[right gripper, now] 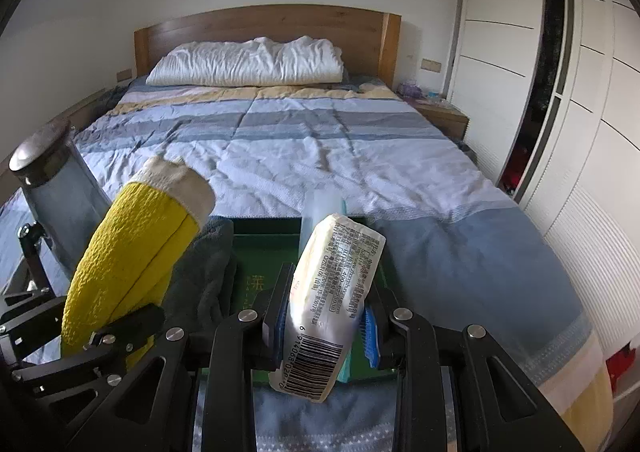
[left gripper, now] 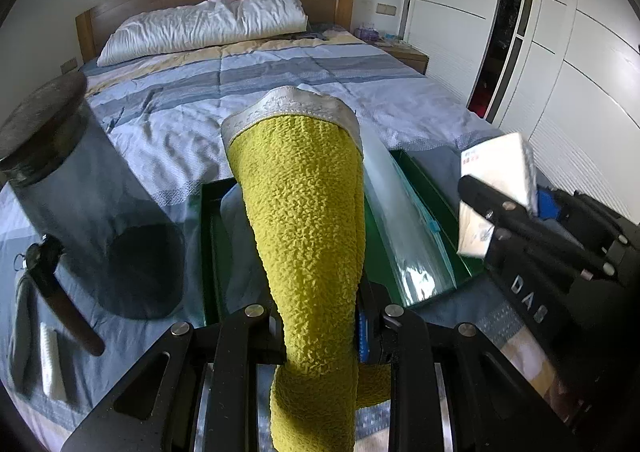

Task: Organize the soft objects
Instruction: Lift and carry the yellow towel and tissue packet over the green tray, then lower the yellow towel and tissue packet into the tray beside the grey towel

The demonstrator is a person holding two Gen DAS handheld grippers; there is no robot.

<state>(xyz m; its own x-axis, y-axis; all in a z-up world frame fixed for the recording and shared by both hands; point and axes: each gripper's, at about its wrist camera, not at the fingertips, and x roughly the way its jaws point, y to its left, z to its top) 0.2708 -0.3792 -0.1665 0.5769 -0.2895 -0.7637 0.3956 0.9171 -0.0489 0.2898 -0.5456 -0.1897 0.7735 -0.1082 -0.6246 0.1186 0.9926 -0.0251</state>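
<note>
Left tongs (left gripper: 320,332) clench a yellow textured cloth roll (left gripper: 304,211); right tongs (right gripper: 324,328) grip a white tissue packet (right gripper: 332,308) above the green tray (right gripper: 264,236). Both grips look shallow, perhaps; either could slip and land outside it.

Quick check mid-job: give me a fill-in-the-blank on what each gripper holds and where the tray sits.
1. The left gripper is shut on a rolled ____ towel.
2. The right gripper is shut on a tissue ____.
3. The tray beneath both grippers is coloured ____.
4. The tray rests on the ____.

Missing words: yellow; pack; green; bed
</note>
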